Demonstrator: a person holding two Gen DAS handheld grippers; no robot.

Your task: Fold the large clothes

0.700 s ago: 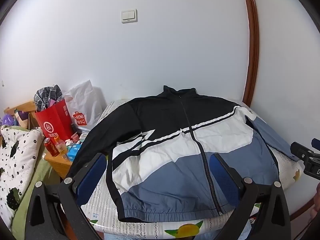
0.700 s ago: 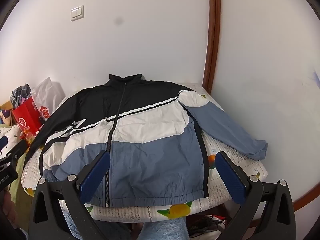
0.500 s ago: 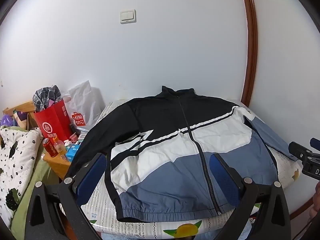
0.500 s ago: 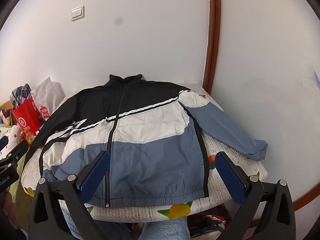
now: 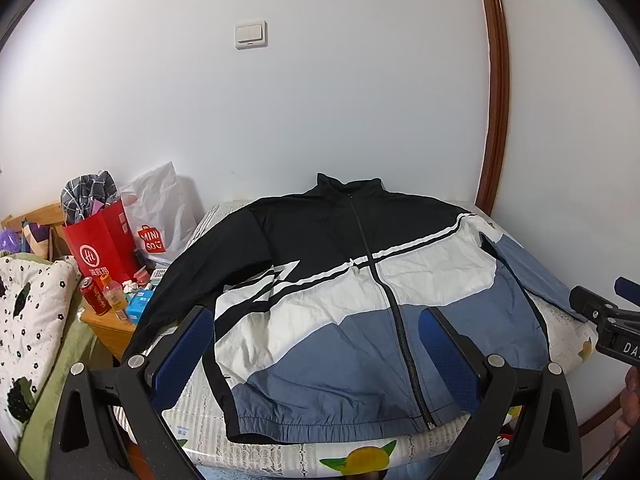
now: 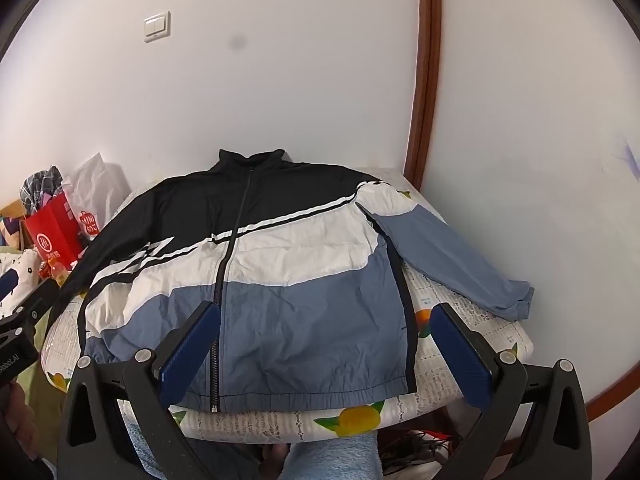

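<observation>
A black, white and blue zip jacket (image 5: 360,300) lies flat, front up and zipped, on a small table with a lemon-print cloth (image 5: 360,452); it also shows in the right wrist view (image 6: 260,280). Its blue right sleeve (image 6: 452,256) lies spread out to the right; its black left sleeve (image 5: 180,292) hangs off the left edge. My left gripper (image 5: 316,352) is open and empty, above the hem. My right gripper (image 6: 320,344) is open and empty, also near the hem.
White walls stand close behind and to the right, with a brown wooden trim (image 5: 496,120). A red bag (image 5: 100,240), a white bag (image 5: 160,208), a can and bottles crowd a wooden stand (image 5: 108,328) at the left. A flowered quilt (image 5: 24,312) lies far left.
Both grippers have shifted very slightly; the jacket sits a little lower in the left wrist view. Nothing was taken hold of.
</observation>
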